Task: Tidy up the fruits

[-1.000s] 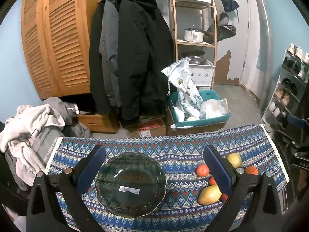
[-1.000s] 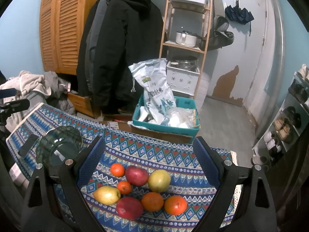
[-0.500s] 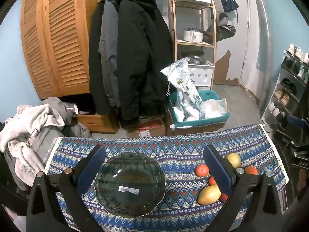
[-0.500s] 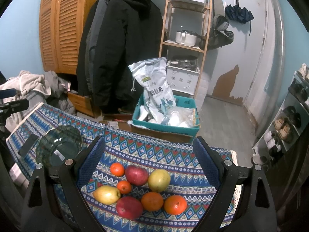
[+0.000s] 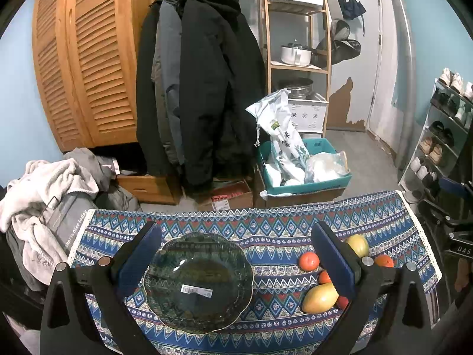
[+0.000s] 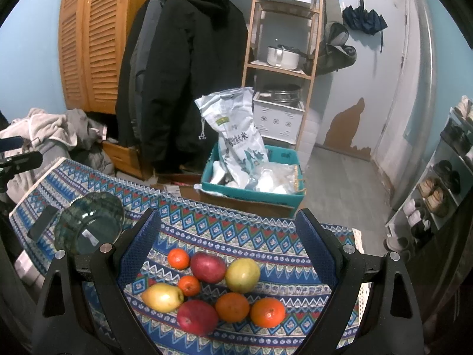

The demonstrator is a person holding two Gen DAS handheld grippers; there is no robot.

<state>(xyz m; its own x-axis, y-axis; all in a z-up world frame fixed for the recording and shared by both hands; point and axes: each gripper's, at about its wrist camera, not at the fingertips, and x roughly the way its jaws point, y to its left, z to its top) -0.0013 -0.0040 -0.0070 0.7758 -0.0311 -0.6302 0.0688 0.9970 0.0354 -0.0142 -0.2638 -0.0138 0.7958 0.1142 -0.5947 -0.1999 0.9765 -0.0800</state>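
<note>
Between the wide-spread fingers of the left gripper [image 5: 236, 254], nothing being held, a dark green glass plate [image 5: 198, 281] is seen on the patterned worktop [image 5: 275, 224]; a yellow pear [image 5: 320, 297] lies beside the right finger. In the right view, the right gripper [image 6: 227, 245] is likewise spread wide and empty, and the fruit cluster is framed between its fingers: red apple [image 6: 207, 267], orange [image 6: 267, 312], tangerine [image 6: 178, 258]

The left hand-held gripper [image 5: 235, 254] sits low in the lower half of its frame, jaws spread wide with nothing between the blue pads [image 5: 139, 259]. The right hand-held gripper [image 6: 227, 244] is likewise held low and wide apart (empty too), its black arms filling the bottom corners.
</note>
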